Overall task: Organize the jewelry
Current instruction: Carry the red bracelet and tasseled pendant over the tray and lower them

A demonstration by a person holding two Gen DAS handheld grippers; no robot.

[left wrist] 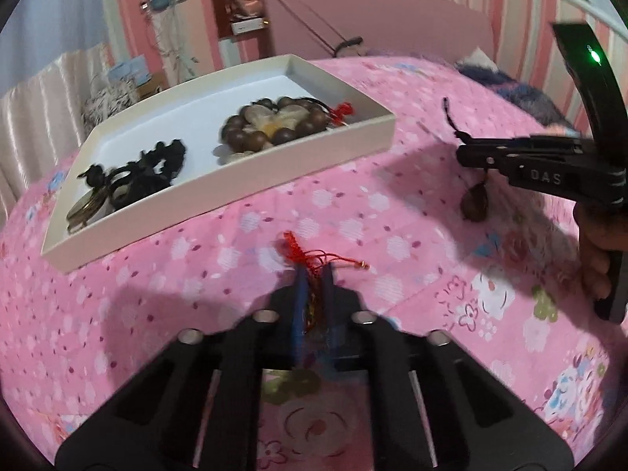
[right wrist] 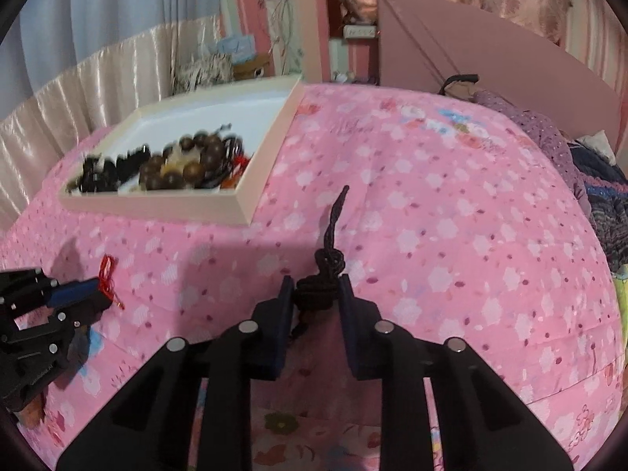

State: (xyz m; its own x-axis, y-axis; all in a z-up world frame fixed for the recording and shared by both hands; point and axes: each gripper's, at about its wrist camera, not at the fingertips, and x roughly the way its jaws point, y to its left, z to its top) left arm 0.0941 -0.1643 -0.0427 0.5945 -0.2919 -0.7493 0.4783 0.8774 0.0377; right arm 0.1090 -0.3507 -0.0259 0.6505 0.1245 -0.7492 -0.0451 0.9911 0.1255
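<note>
The left tool is pinched on a red cord charm; its knotted red end and loose threads stick out just past the fingertips, and one thread ends in a small gold bead lying to the right. The right tool is pinched on a dark knotted cord — the knot sits between the fingertips and a thin tail rises forward beyond them. Seen from the left wrist camera, a brown pendant hangs below that tool, just above the bed cover, which is pink with white flowers.

Ahead and to the left of both tools lies a shallow cream tray resting on the cover. In it, nearest the left tool, are dark bead pieces with brass-coloured rings at the near corner — farther along sits a bracelet of large brown beads with a red tassel touching the tray's far wall.

Beyond the tray, past the bed, stand a pale satin curtain and a pink headboard.
</note>
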